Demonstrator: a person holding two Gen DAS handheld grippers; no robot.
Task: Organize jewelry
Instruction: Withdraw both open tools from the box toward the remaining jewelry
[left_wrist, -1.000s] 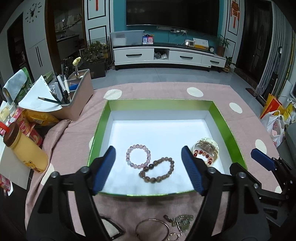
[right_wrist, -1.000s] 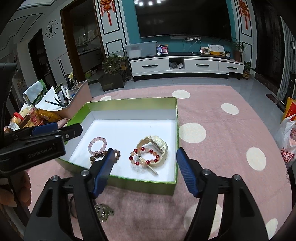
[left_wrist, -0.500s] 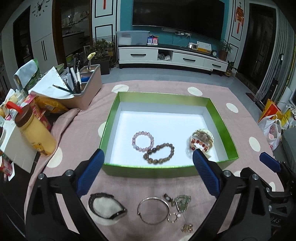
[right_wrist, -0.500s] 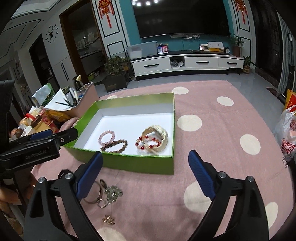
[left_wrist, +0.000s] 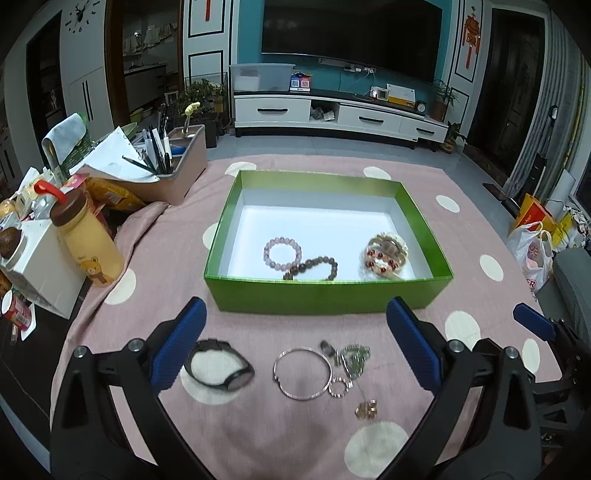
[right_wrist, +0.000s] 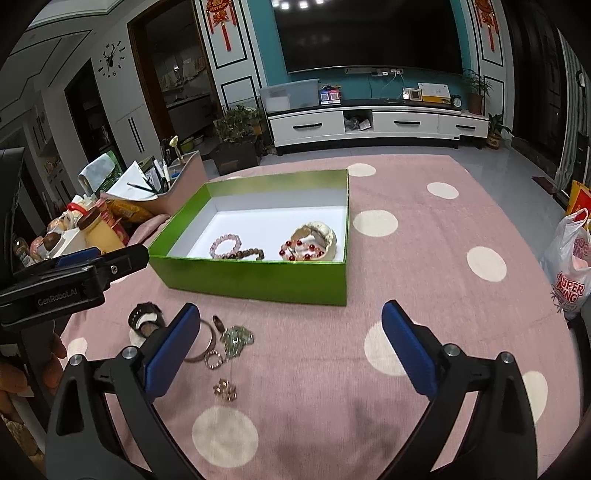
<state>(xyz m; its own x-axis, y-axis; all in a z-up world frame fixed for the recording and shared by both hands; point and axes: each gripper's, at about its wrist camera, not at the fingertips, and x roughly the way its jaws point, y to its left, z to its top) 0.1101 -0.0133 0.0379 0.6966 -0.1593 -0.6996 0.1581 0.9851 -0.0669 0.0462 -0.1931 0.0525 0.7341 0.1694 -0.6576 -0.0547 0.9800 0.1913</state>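
- Both hand-held grippers, black with blue ribbed pads, hang above the pink cloth with cream dots (left_wrist: 436, 184), on the near side of the box.
- Left gripper (left_wrist: 295, 345) stands wide open; its jaws have just been opening, and nothing is pressed between its pads.
- Right gripper (right_wrist: 291, 347) also stands wide open; its jaws have just been opening, and only bare cloth lies between them.
- From the right wrist view, the left gripper's black body comes in at the left edge, with fingers of a hand (right_wrist: 22, 369) under it.
- Open green cardboard box with a white floor (left_wrist: 325, 297) sits in the middle of the cloth.
- Inside the box lie a pale pink bead bracelet (left_wrist: 282, 253), a dark brown bead bracelet (left_wrist: 314, 268) touching it, and at the right a cream bangle with a red-and-pale bead bracelet on it (left_wrist: 386, 253).
- On the cloth in front of the box, from left to right: a black wristband (left_wrist: 219, 363), a thin silver bangle (left_wrist: 303, 373), a small sparkling ring (left_wrist: 340, 387), a greenish silver tangle of chain (left_wrist: 352, 360) and a small gold piece (left_wrist: 366, 410).
- Black wristband is just beside the left gripper's left pad, but I cannot tell if they touch.
- At the left of the cloth stand a yellow bottle with a brown cap (left_wrist: 88, 240) and a beige organiser holding pens (left_wrist: 173, 168).
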